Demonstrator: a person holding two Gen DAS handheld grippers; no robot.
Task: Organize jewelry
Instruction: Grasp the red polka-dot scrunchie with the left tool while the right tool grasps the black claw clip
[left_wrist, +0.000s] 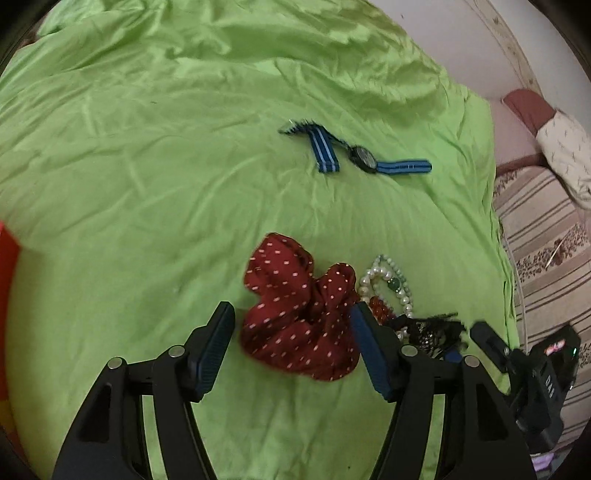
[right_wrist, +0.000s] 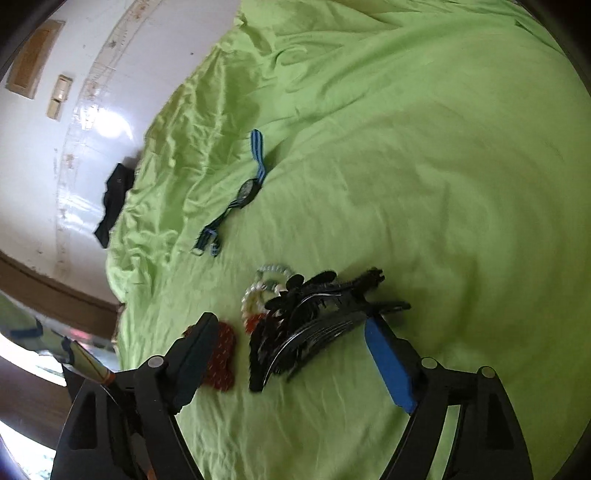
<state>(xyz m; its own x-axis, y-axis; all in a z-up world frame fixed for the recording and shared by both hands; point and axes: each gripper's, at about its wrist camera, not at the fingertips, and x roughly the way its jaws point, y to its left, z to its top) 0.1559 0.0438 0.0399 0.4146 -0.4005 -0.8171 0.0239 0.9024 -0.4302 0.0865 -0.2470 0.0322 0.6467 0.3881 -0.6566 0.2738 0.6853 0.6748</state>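
Lying on a green sheet (left_wrist: 147, 166), the jewelry sits in a loose cluster. At the far left edge of the left wrist view there is a red box (left_wrist: 6, 258). The left gripper (left_wrist: 291, 332) hangs over a red dotted scrunchie (left_wrist: 299, 314), jaws apart on either side of it, pads not pressing. Just right of the scrunchie lie bead bracelets (left_wrist: 388, 284), pearl, pale green and orange, touching each other, and a black hair clip (left_wrist: 432, 332). Farther back a watch (left_wrist: 364, 158) with a blue striped strap lies flat, well apart. In the right wrist view the right gripper (right_wrist: 291, 339) stands wide open around the clip (right_wrist: 314, 325), holding nothing.
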